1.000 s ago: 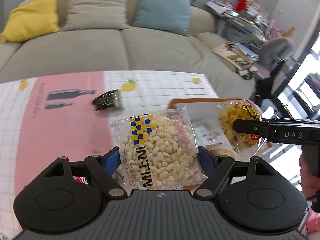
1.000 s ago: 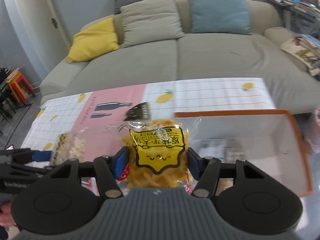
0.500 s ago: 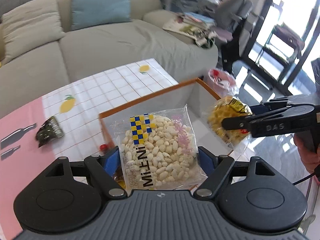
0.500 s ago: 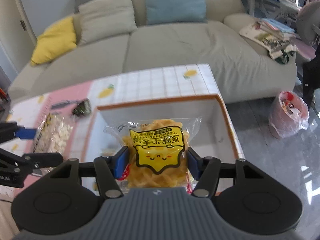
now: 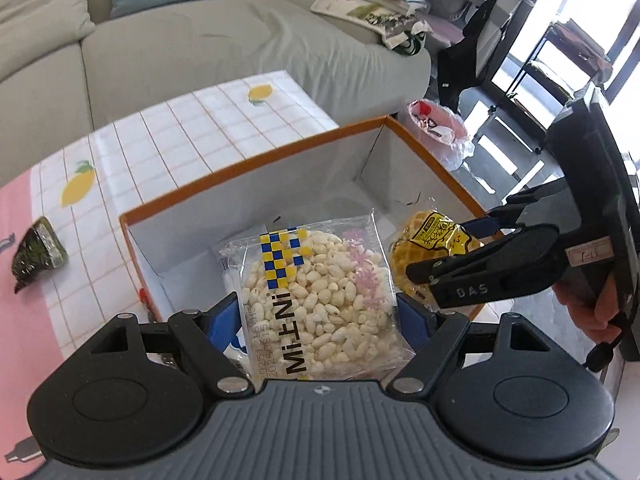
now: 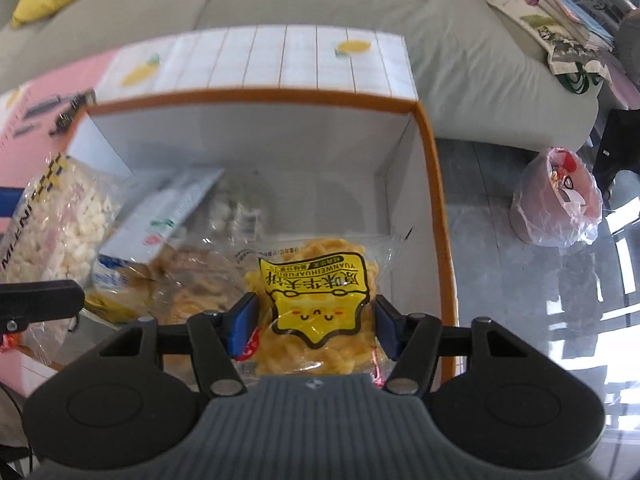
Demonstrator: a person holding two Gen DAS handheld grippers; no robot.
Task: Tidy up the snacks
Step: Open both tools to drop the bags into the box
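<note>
Both sets of tongs are pointed down over the orange-rimmed box, which sits on the surface with the checked, lemon-print cloth; the left tongs are clamped on a clear bag of puffed rice with a blue and yellow checker patch, blue pads pressing on both sides of it, and the bag hangs above the box's open top; the right tongs are squeezed around a yellow waffle snack pack with a smiley star label, half-wide jaws gripping its two edges; that pack is over the right side of the box, near the right wall.

From the left wrist view the right tongs come in from the right with the waffle pack just beside the rice bag; a bit of the person's hand shows on the handle.

Inside the box there's already a pile; a white and green packet, a clear pouch with a barcode, and some tan snacks in clear wrap, kinda blurry so hard to say more.

A small dark green packet lies on the surface left of the box, well apart from it; behind is a grey-green sofa, and a pink bin with a plastic liner stands on the floor right of the box.
</note>
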